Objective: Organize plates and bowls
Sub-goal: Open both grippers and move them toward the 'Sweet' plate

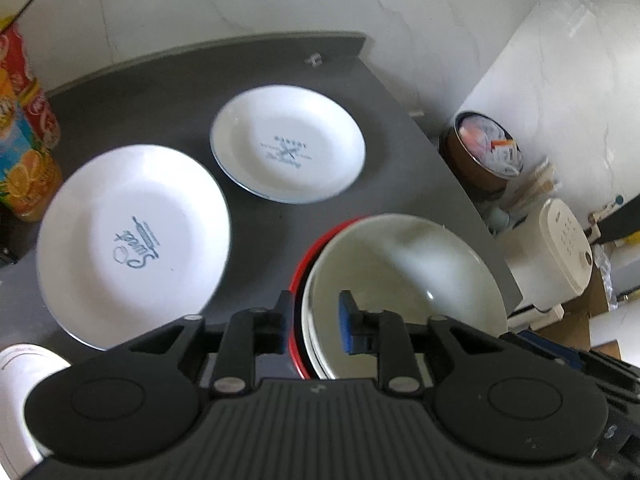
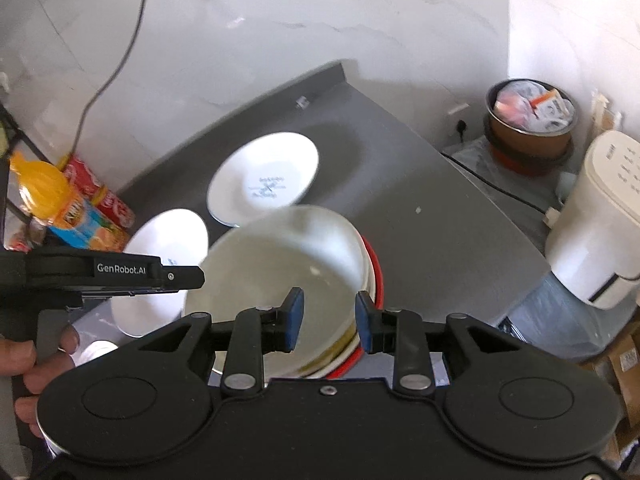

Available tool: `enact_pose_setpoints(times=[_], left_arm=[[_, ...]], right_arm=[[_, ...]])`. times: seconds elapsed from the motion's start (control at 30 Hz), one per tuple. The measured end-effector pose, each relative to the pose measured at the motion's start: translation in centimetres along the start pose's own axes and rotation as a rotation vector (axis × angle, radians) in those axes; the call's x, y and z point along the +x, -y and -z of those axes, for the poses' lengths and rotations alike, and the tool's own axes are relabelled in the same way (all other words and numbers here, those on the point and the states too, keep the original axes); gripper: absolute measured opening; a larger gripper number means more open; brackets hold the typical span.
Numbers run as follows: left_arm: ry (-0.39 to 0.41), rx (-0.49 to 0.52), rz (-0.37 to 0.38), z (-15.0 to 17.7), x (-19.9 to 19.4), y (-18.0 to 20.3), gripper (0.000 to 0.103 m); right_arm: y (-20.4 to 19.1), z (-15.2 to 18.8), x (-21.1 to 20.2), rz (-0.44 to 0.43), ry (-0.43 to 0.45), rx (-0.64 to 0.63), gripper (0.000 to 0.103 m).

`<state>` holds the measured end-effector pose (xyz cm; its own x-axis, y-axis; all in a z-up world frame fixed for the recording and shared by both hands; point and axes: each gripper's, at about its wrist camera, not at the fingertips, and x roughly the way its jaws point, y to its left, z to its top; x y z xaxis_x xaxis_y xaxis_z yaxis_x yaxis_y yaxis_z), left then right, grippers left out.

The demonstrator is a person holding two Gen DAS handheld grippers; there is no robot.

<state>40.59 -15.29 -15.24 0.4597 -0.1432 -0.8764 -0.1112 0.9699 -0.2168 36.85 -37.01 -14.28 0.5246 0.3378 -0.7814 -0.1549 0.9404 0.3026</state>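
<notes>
**A:** From the left wrist, your left gripper has its fingers straddling the near rim of the bowl stack, one outside the red bowl, one inside the cream bowl. Whether they are pinching the rim or only bracketing it, I cannot tell

**B:** Why there?

**A:** I'd guess to steady or lift the nested bowls by the edge. The stack sits near the desk's right edge; the "Sweet" plate lies to its left, the "Bakery" plate further back, both flat and apart, probably waiting to be stacked

**B:** And the right wrist?

**A:** Your right gripper has its fingers apart, holding nothing, poised over the opposite rim of the stack. The left gripper's body shows at the left with a hand around its handle

**B:** The surroundings?

**A:** A dark grey desk against a pale marbled wall. Drink cans and a juice bottle crowd its left end. Off the right edge, lower down, stand a brown bin full of rubbish and a white appliance
</notes>
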Motion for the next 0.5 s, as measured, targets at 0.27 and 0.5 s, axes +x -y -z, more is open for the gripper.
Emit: enact_pose_setpoints(times=[0.27, 0.5], left_arm=[[0.082, -0.156, -0.076, 0.4, -3.2, -2.3, 0.047], [0.146, -0.265, -0.207, 1.4, -6.3, -5.8, 0.064]], right_arm=[[-1.1, -2.0, 0.7, -0.154, -0.028, -0.110, 0.029], [-4.0, -2.9, 2.2, -0.232, -0.055, -0.172, 0.029]])
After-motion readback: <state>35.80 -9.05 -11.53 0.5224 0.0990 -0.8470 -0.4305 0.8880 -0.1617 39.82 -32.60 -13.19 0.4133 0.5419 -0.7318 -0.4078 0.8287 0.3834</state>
